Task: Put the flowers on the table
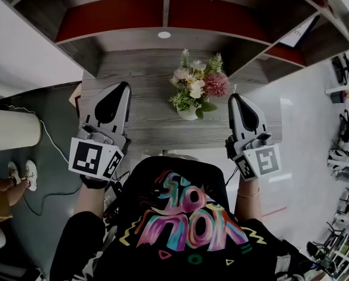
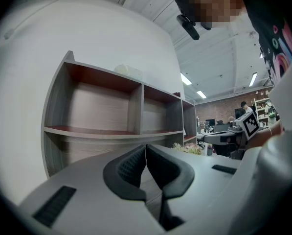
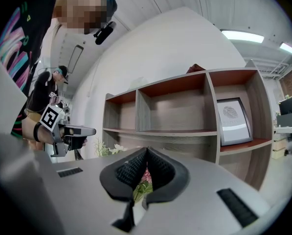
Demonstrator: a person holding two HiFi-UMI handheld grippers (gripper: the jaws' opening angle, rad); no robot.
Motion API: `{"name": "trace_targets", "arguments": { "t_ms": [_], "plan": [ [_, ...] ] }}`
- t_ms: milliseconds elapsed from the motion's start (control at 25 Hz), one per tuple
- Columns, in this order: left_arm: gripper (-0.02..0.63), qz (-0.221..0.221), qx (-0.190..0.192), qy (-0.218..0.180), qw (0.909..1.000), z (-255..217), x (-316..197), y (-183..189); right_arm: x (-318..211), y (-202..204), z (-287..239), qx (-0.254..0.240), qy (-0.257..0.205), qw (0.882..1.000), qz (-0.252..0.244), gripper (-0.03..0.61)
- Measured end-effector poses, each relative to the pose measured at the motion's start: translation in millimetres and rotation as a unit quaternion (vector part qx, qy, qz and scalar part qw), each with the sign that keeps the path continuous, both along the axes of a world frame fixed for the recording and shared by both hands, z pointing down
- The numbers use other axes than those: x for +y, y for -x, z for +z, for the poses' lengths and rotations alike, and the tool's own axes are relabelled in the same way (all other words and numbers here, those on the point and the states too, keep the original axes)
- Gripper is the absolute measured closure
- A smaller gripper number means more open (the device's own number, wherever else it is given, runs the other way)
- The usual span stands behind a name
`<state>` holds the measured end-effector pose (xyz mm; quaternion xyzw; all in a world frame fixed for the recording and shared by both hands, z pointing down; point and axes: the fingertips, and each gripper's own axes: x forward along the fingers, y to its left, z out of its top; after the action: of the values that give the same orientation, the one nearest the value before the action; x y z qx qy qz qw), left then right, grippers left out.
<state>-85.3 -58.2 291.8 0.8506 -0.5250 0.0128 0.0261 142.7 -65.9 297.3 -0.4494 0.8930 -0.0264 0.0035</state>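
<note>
The flowers (image 1: 194, 86) stand upright on the desk (image 1: 145, 127).
A small bunch of cream, pink and green blooms with leafy sprigs sits in a white pot (image 1: 187, 113). The pot rests on the grey wood-grain top, right of its middle, in front of the open shelf unit (image 1: 162, 16).

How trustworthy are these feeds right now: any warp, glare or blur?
Head view: fisheye bows the shelf edges; the flowers are sharp, evenly lit. Left gripper view: dark vignette at the corners, flowers tiny and soft. Right gripper view: ceiling light strip blown out white.
</note>
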Motion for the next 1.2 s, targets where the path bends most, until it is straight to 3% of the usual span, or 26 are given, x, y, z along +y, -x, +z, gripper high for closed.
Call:
{"name": "trace_targets", "arguments": {
  "t_ms": [1000, 1200],
  "plan": [
    [0.589, 0.000, -0.004, 0.000, 1.0000, 1, 0, 0, -3, 5, 0, -0.010, -0.005, 1.000, 0.002, 0.565],
    [0.589, 0.001, -0.007, -0.001, 1.0000, 1, -1, 0, -4, -2, 10, 0.015, 0.007, 1.000, 0.014, 0.565]
  ]
}}
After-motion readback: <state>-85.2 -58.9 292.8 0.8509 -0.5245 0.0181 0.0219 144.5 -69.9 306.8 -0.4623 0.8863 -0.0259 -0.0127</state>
